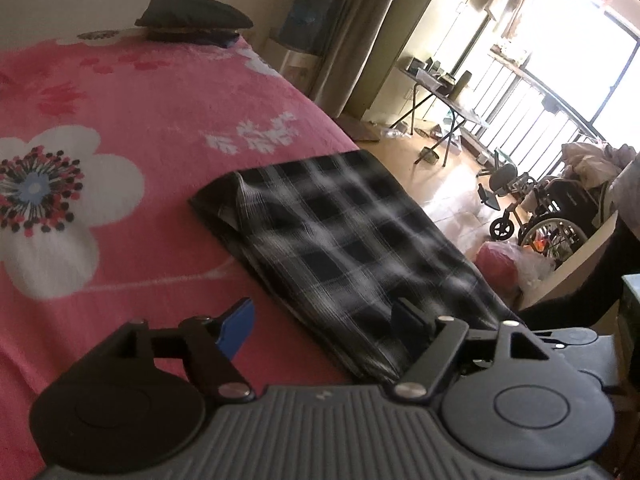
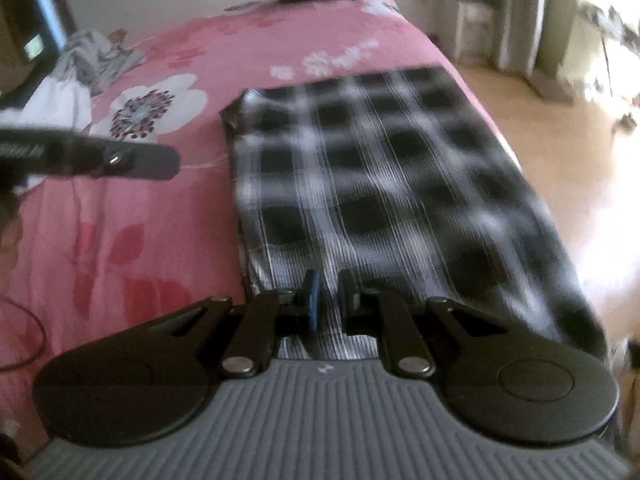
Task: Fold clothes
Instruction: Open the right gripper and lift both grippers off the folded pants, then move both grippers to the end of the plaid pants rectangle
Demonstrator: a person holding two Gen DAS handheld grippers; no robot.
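A black-and-white plaid garment (image 1: pixel 352 240) lies folded into a long strip on the pink flowered bedspread (image 1: pixel 140 128), along the bed's right edge. My left gripper (image 1: pixel 322 322) hovers above the strip's near end with its jaws wide apart and nothing between them; its blue pad is over the pink cover. In the right wrist view the plaid garment (image 2: pixel 380 168) runs away from my right gripper (image 2: pixel 330 300), whose pads are nearly together with the near edge of the cloth pinched between them. The left gripper (image 2: pixel 160 162) shows side-on at the left, above the bedspread.
A dark pillow (image 1: pixel 192 20) lies at the head of the bed. Crumpled grey and white clothes (image 2: pixel 92 60) sit at the far left of the bed. Beyond the bed's right edge are the wooden floor, a wheelchair (image 1: pixel 548 216), a red bag (image 1: pixel 496 264) and a folding table (image 1: pixel 440 88).
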